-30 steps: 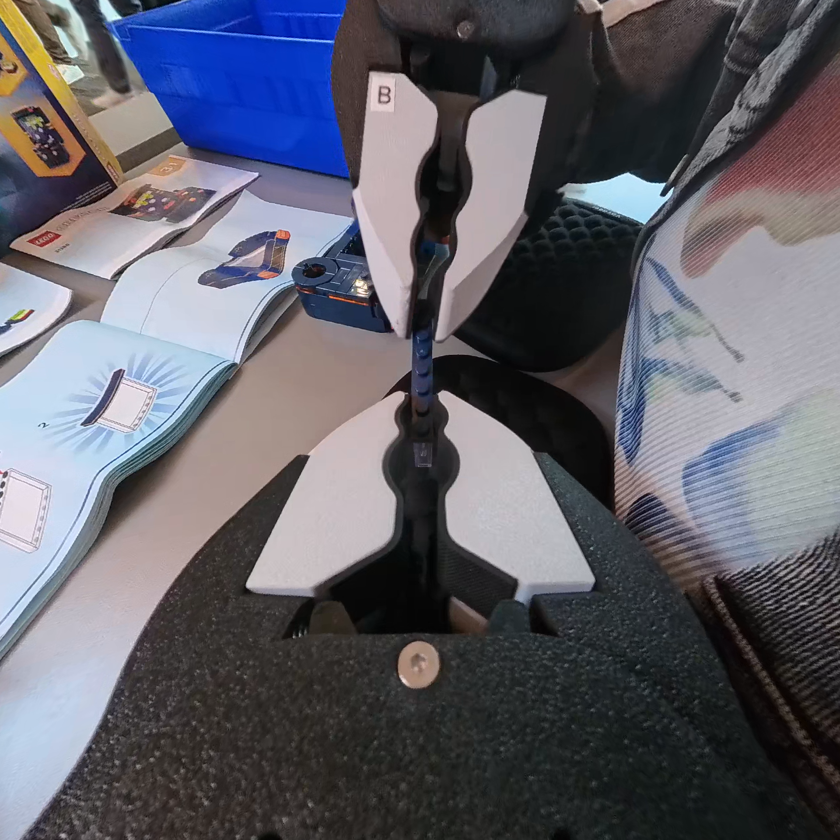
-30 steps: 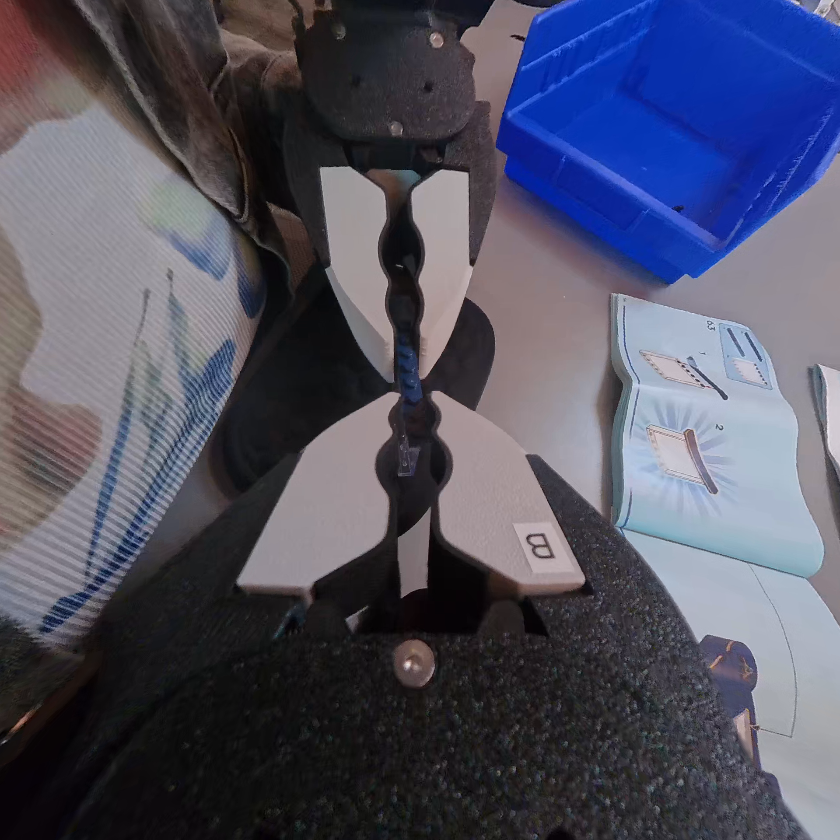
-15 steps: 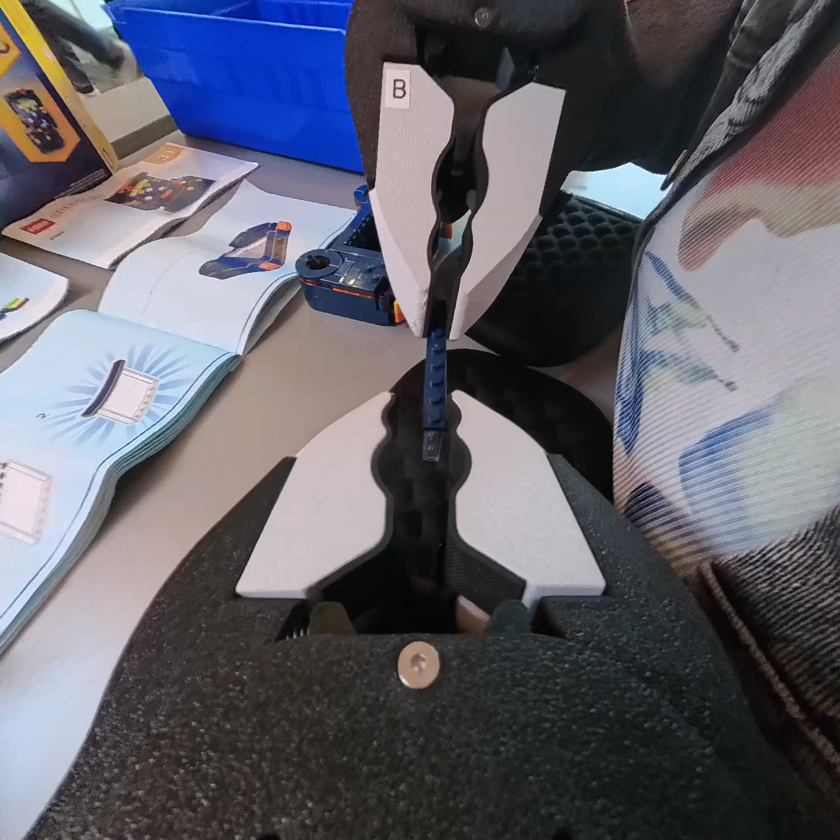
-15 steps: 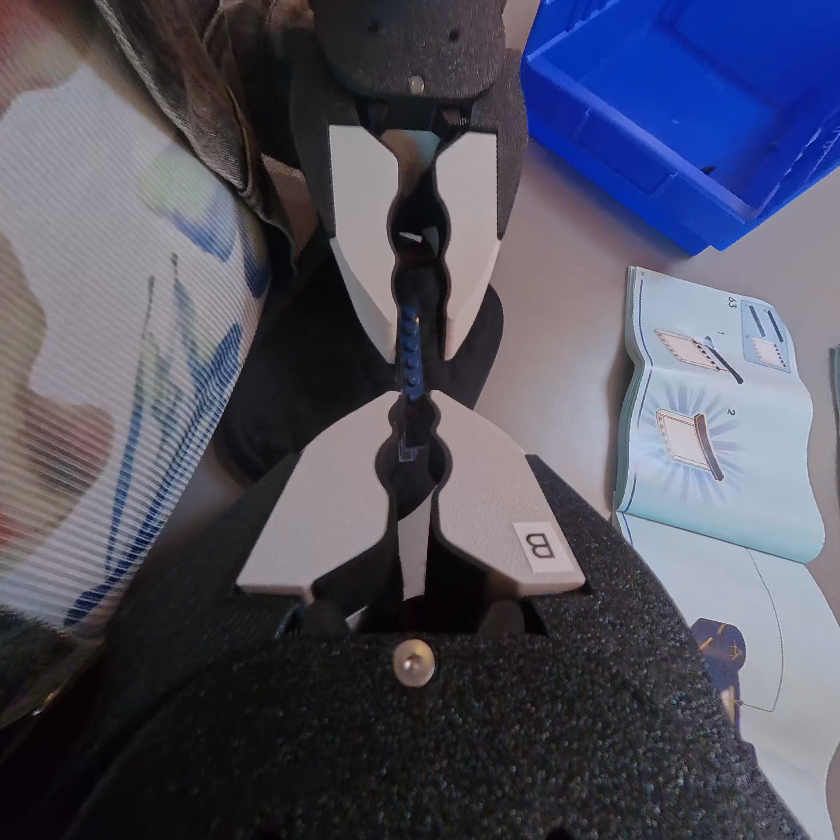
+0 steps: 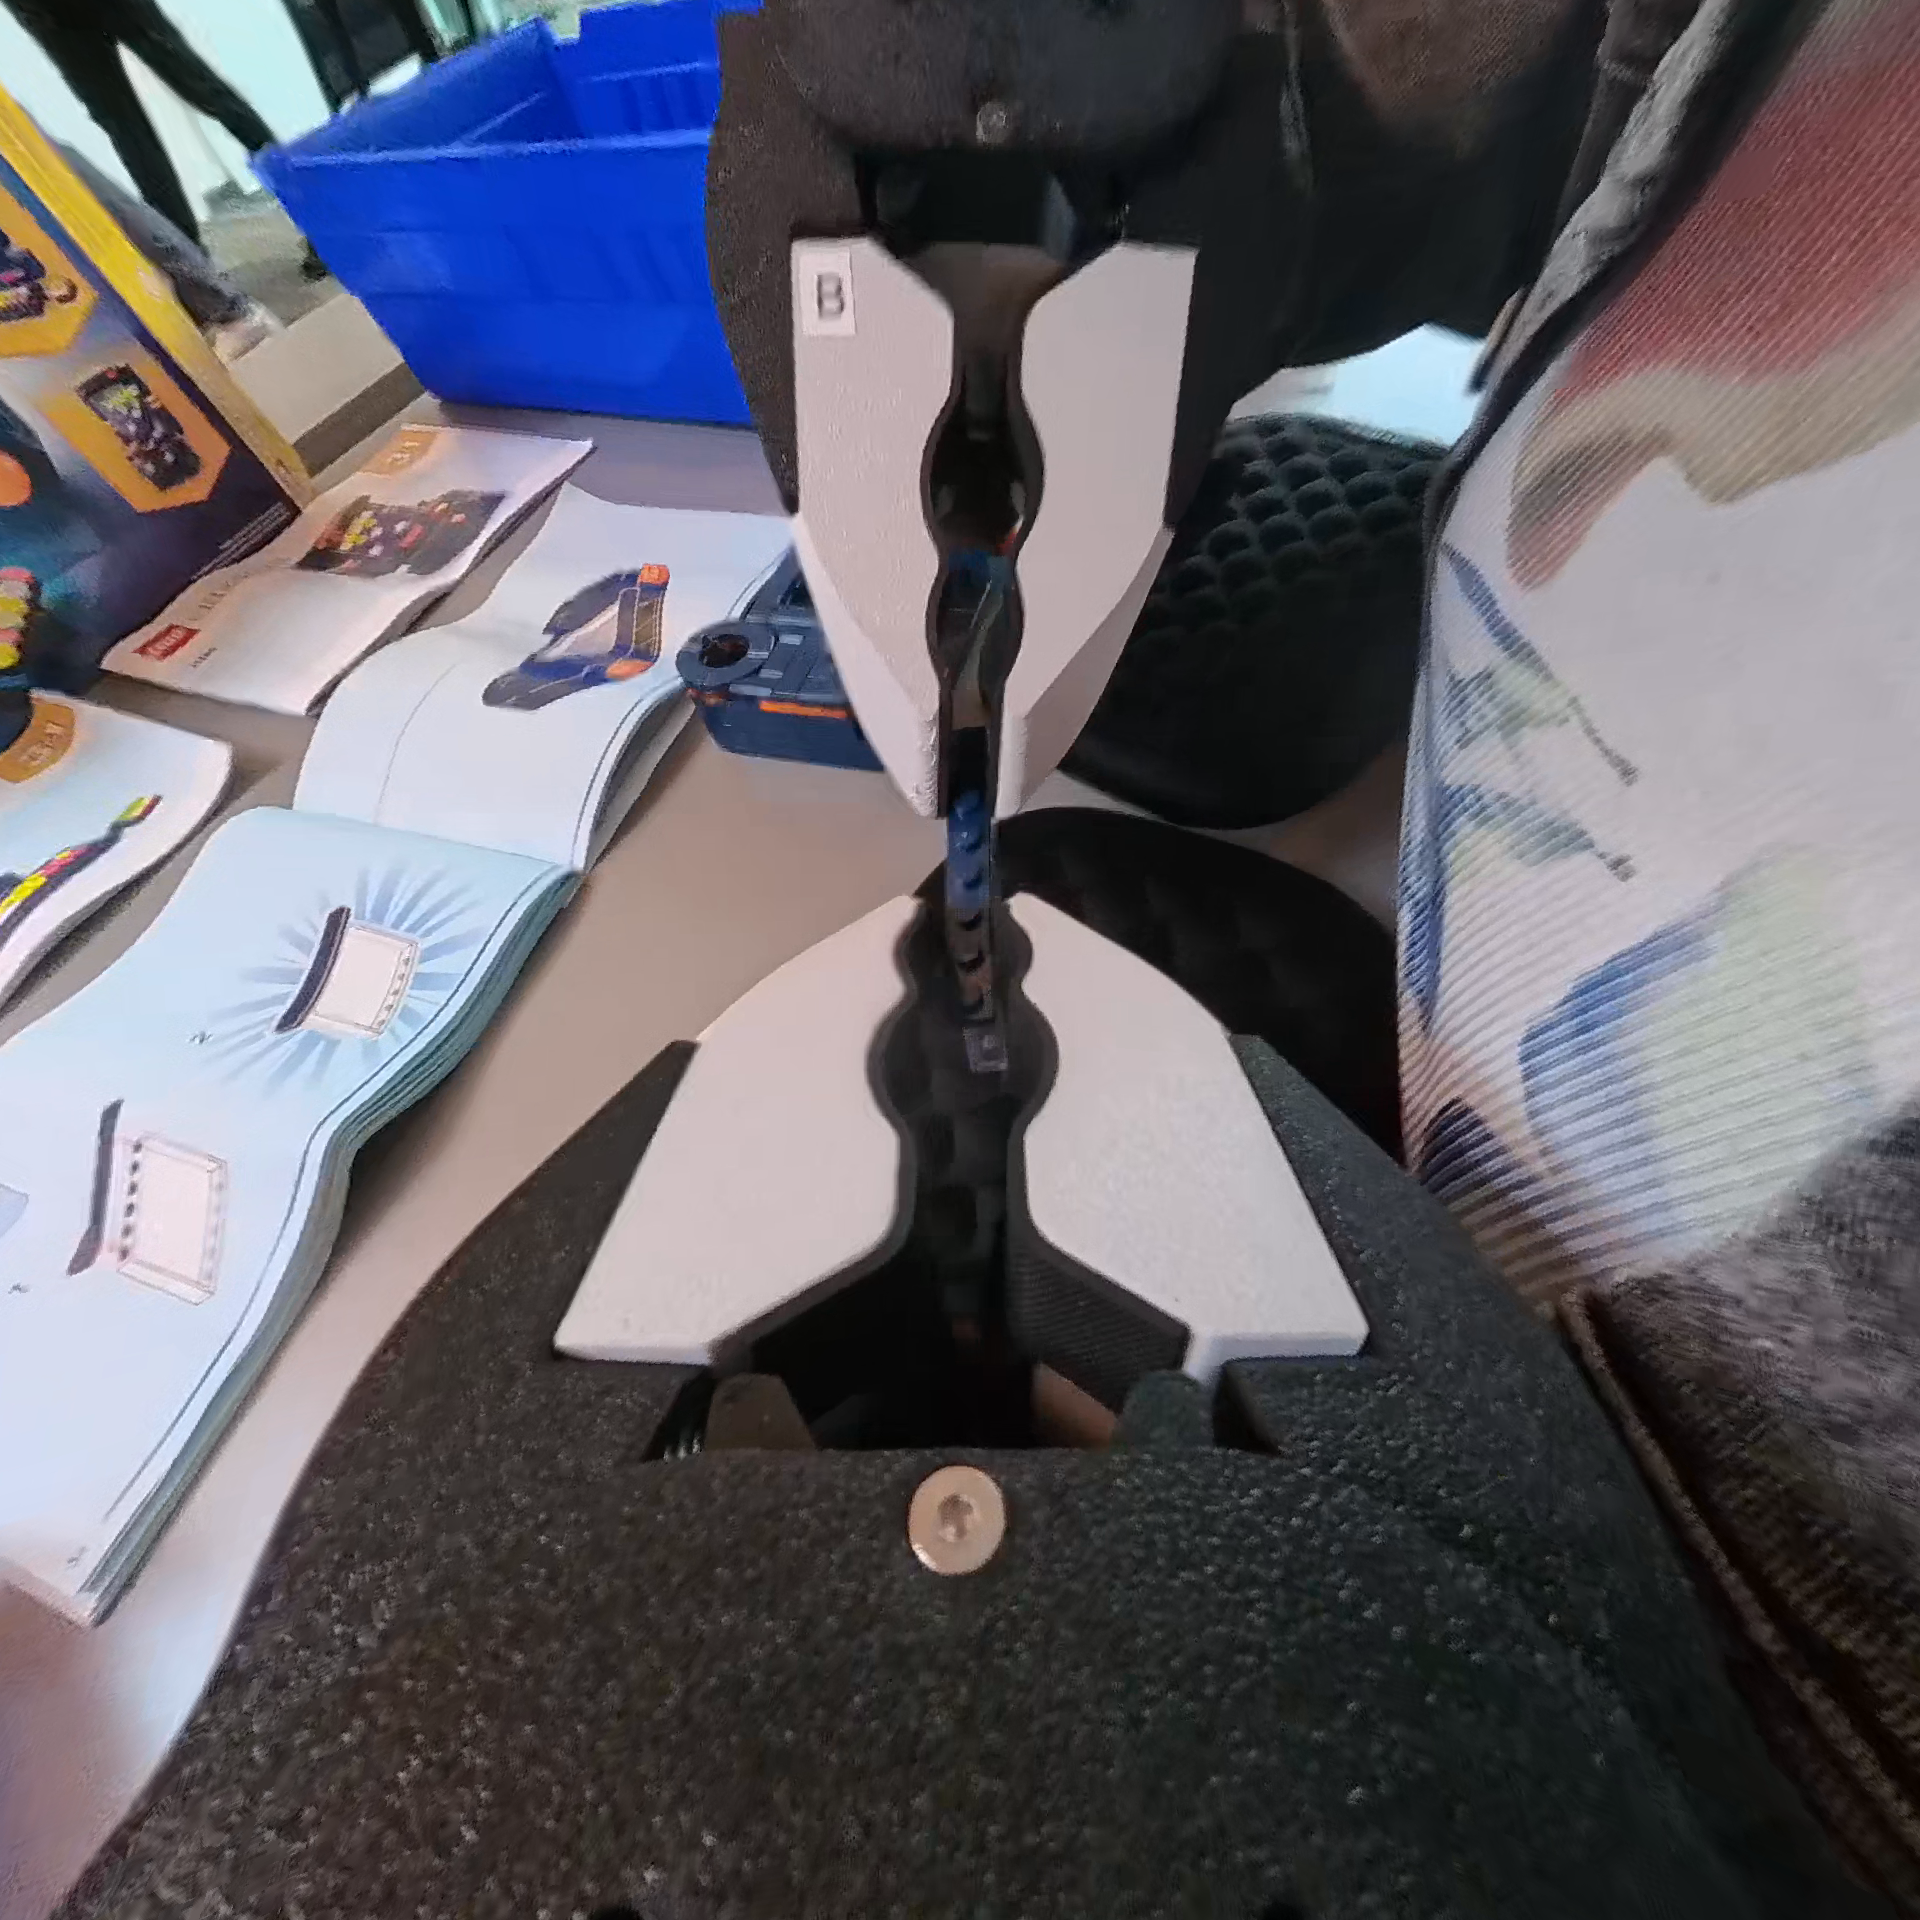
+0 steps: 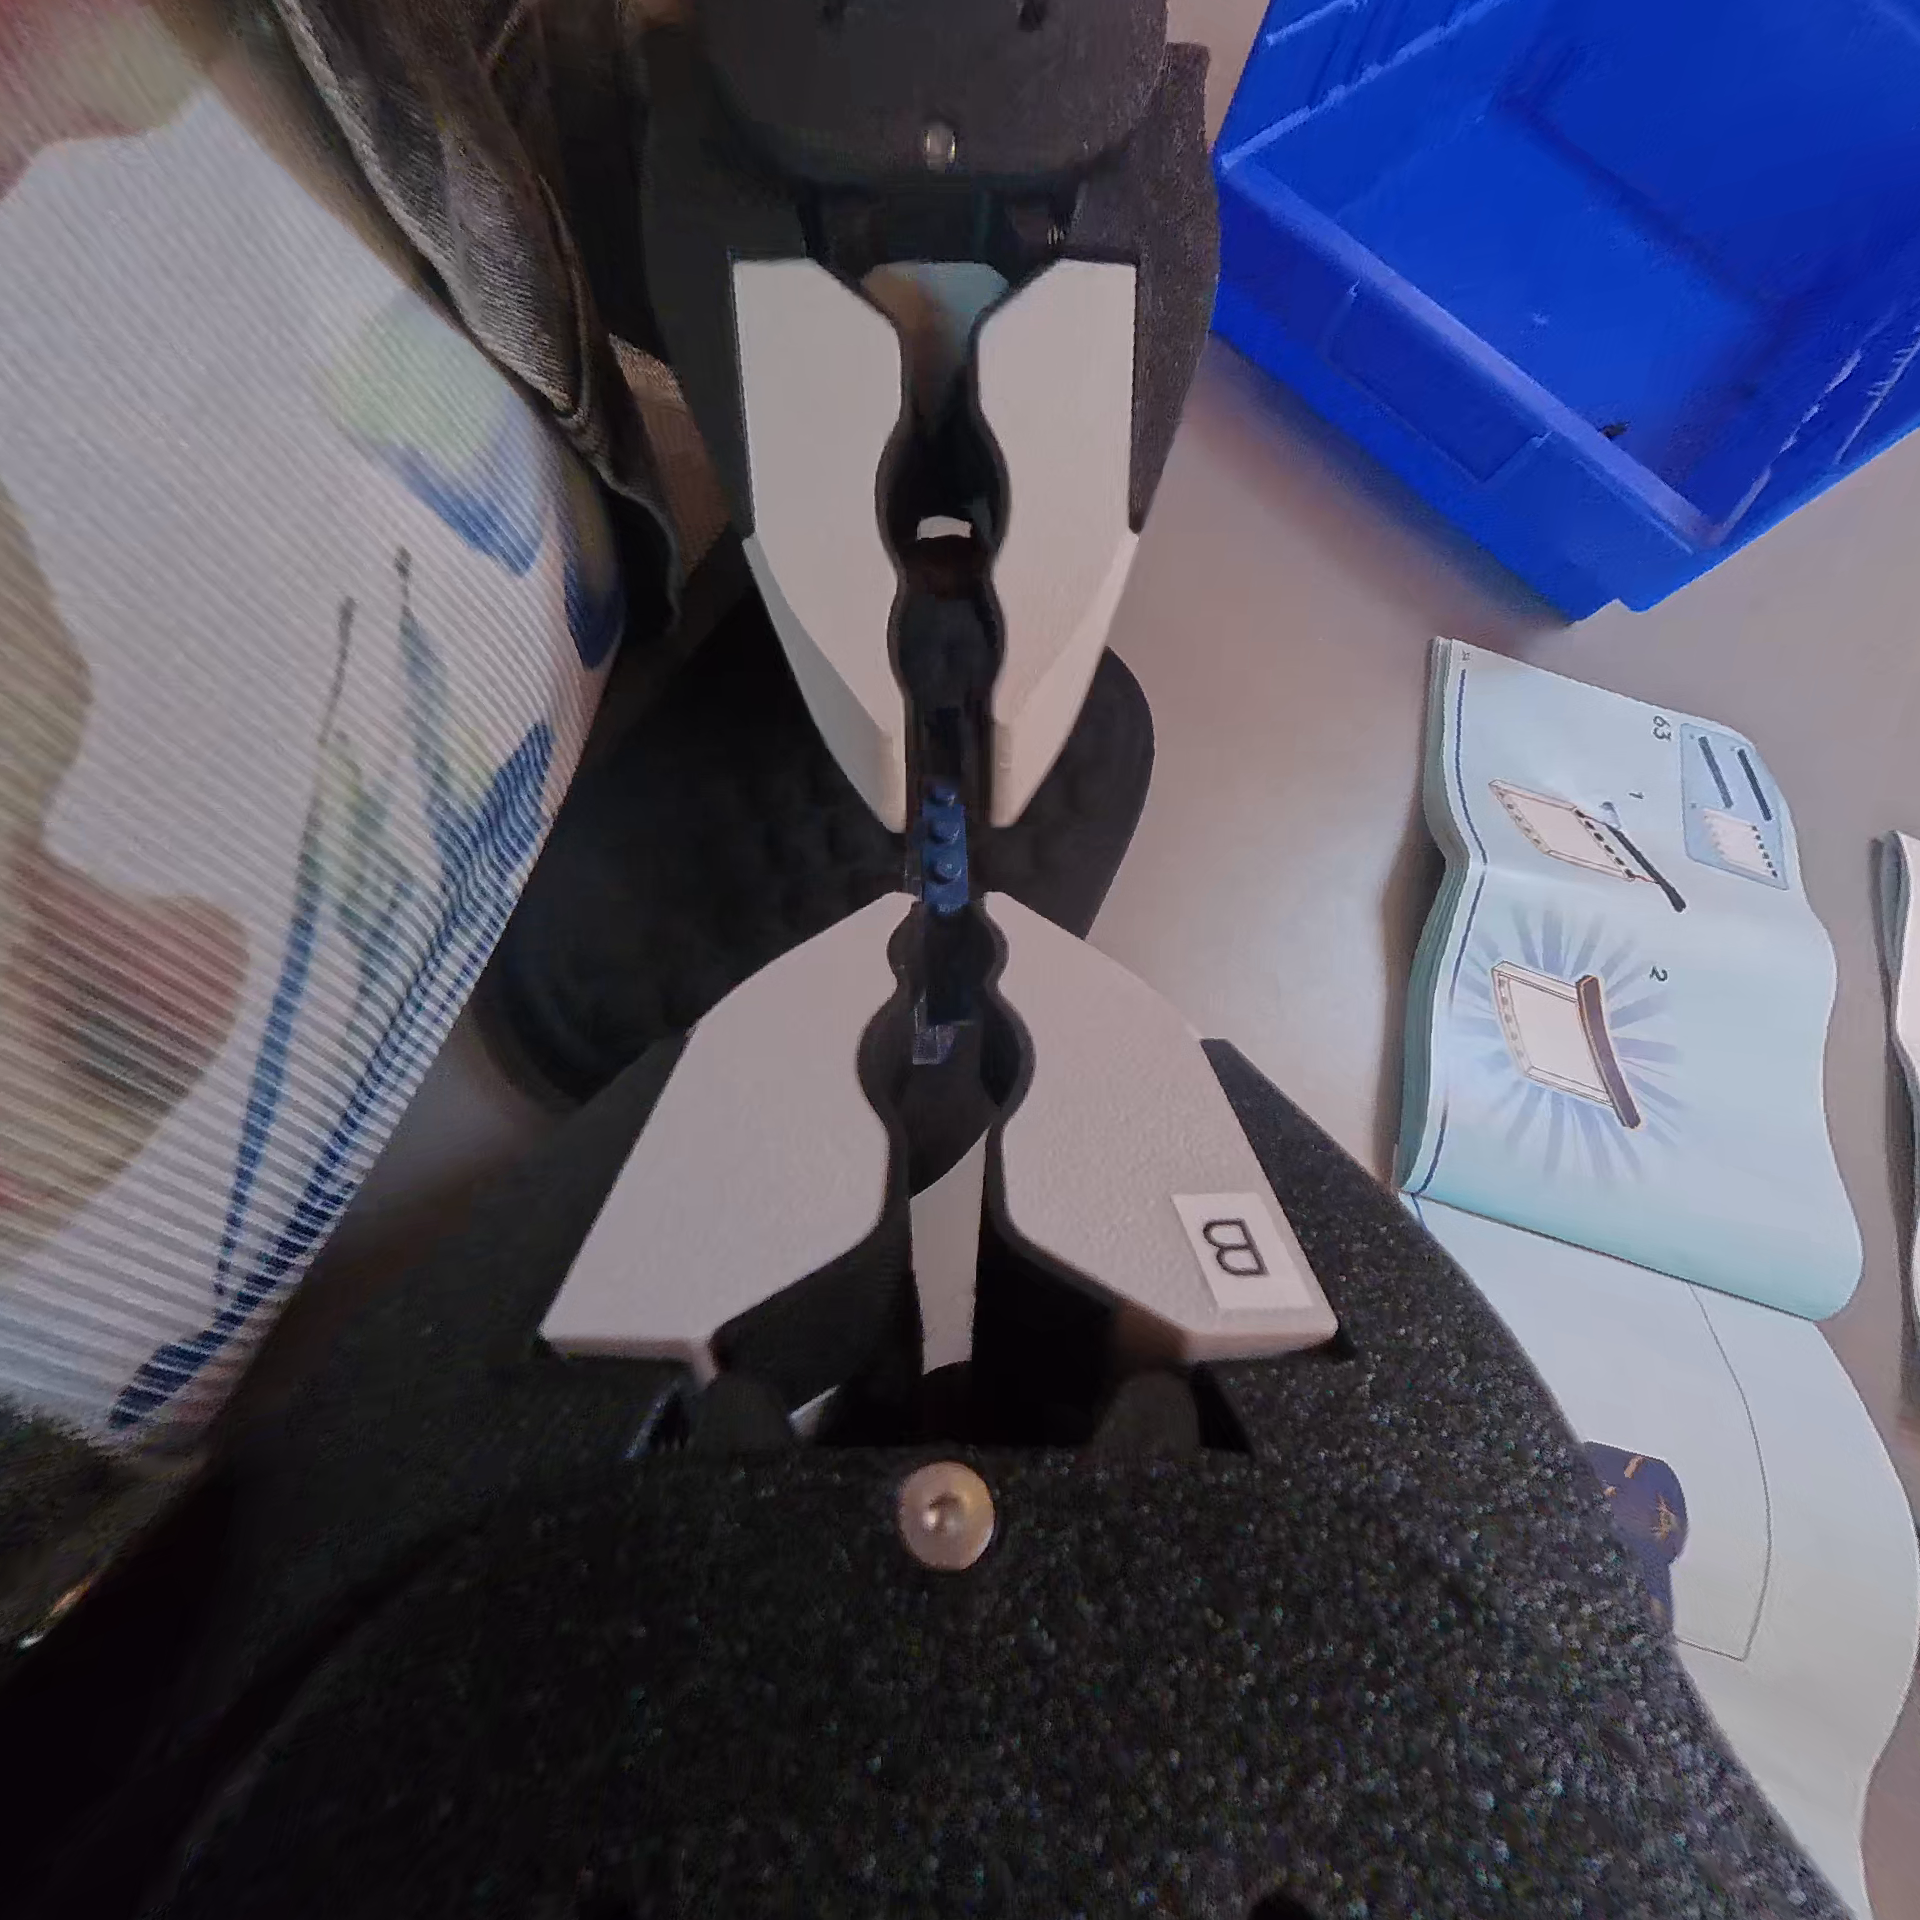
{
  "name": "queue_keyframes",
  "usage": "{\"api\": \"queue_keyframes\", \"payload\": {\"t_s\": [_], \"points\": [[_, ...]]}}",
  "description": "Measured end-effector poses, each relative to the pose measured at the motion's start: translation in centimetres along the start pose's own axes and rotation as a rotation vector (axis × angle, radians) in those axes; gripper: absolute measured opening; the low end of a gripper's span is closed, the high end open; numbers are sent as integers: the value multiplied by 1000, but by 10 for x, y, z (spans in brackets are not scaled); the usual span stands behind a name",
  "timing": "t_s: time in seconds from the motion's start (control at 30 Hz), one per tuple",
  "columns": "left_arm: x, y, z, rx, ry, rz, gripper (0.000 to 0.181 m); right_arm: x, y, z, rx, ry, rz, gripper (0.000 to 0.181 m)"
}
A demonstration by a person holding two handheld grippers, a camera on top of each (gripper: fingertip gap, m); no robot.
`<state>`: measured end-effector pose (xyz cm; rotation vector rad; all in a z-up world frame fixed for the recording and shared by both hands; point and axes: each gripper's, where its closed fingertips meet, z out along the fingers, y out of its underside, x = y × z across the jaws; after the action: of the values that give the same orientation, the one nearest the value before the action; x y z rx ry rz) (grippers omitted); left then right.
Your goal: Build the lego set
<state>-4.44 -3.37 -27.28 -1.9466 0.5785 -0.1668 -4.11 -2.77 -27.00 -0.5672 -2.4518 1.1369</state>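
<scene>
A thin dark blue Lego strip (image 5: 971, 862), with a clear piece at its end, hangs in the air between my two grippers, which face each other tip to tip. My left gripper (image 5: 964, 914) is shut on one end of the strip. My right gripper (image 5: 961, 800), with the label on one finger, is shut on the other end. The right wrist view shows the same strip (image 6: 940, 852) between my right gripper (image 6: 943, 914) and my left gripper (image 6: 948, 821). A dark blue and orange Lego build (image 5: 769, 696) sits on the table behind.
An open instruction booklet (image 5: 260, 1039) lies on the grey table, and it also shows in the right wrist view (image 6: 1621, 987). A blue bin (image 5: 540, 260) and a Lego box (image 5: 94, 436) stand farther back. A person's striped shirt (image 5: 1662, 727) is close beside the grippers. Only a small space, under 4 cm, lies between the two pairs of fingers.
My left gripper opened a little half a second ago and has closed on the strip again. The two grippers have come closer together along the strip.
</scene>
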Motion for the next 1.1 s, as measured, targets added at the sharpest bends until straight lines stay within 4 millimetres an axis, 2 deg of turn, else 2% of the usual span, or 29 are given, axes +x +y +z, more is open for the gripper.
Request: {"api": "queue_keyframes", "payload": {"t_s": [0.03,0.1,0.5,0.83,1.1], "points": [[-2,7,2,-44,-18,12,18,0,0,0,6,-6,5,7],[1,13,7,-80,-11,40,10,0,0,0,13,-3,5,7],[5,9,7,-43,26,10,8,-3,0,-3,-24,-22,-44,7],[5,15,8,-38,37,-12,8,-2,6,2,-132,30,-143,8],[4,19,9,-51,50,-30,8,-1,10,6,-236,16,-109,8]]}}
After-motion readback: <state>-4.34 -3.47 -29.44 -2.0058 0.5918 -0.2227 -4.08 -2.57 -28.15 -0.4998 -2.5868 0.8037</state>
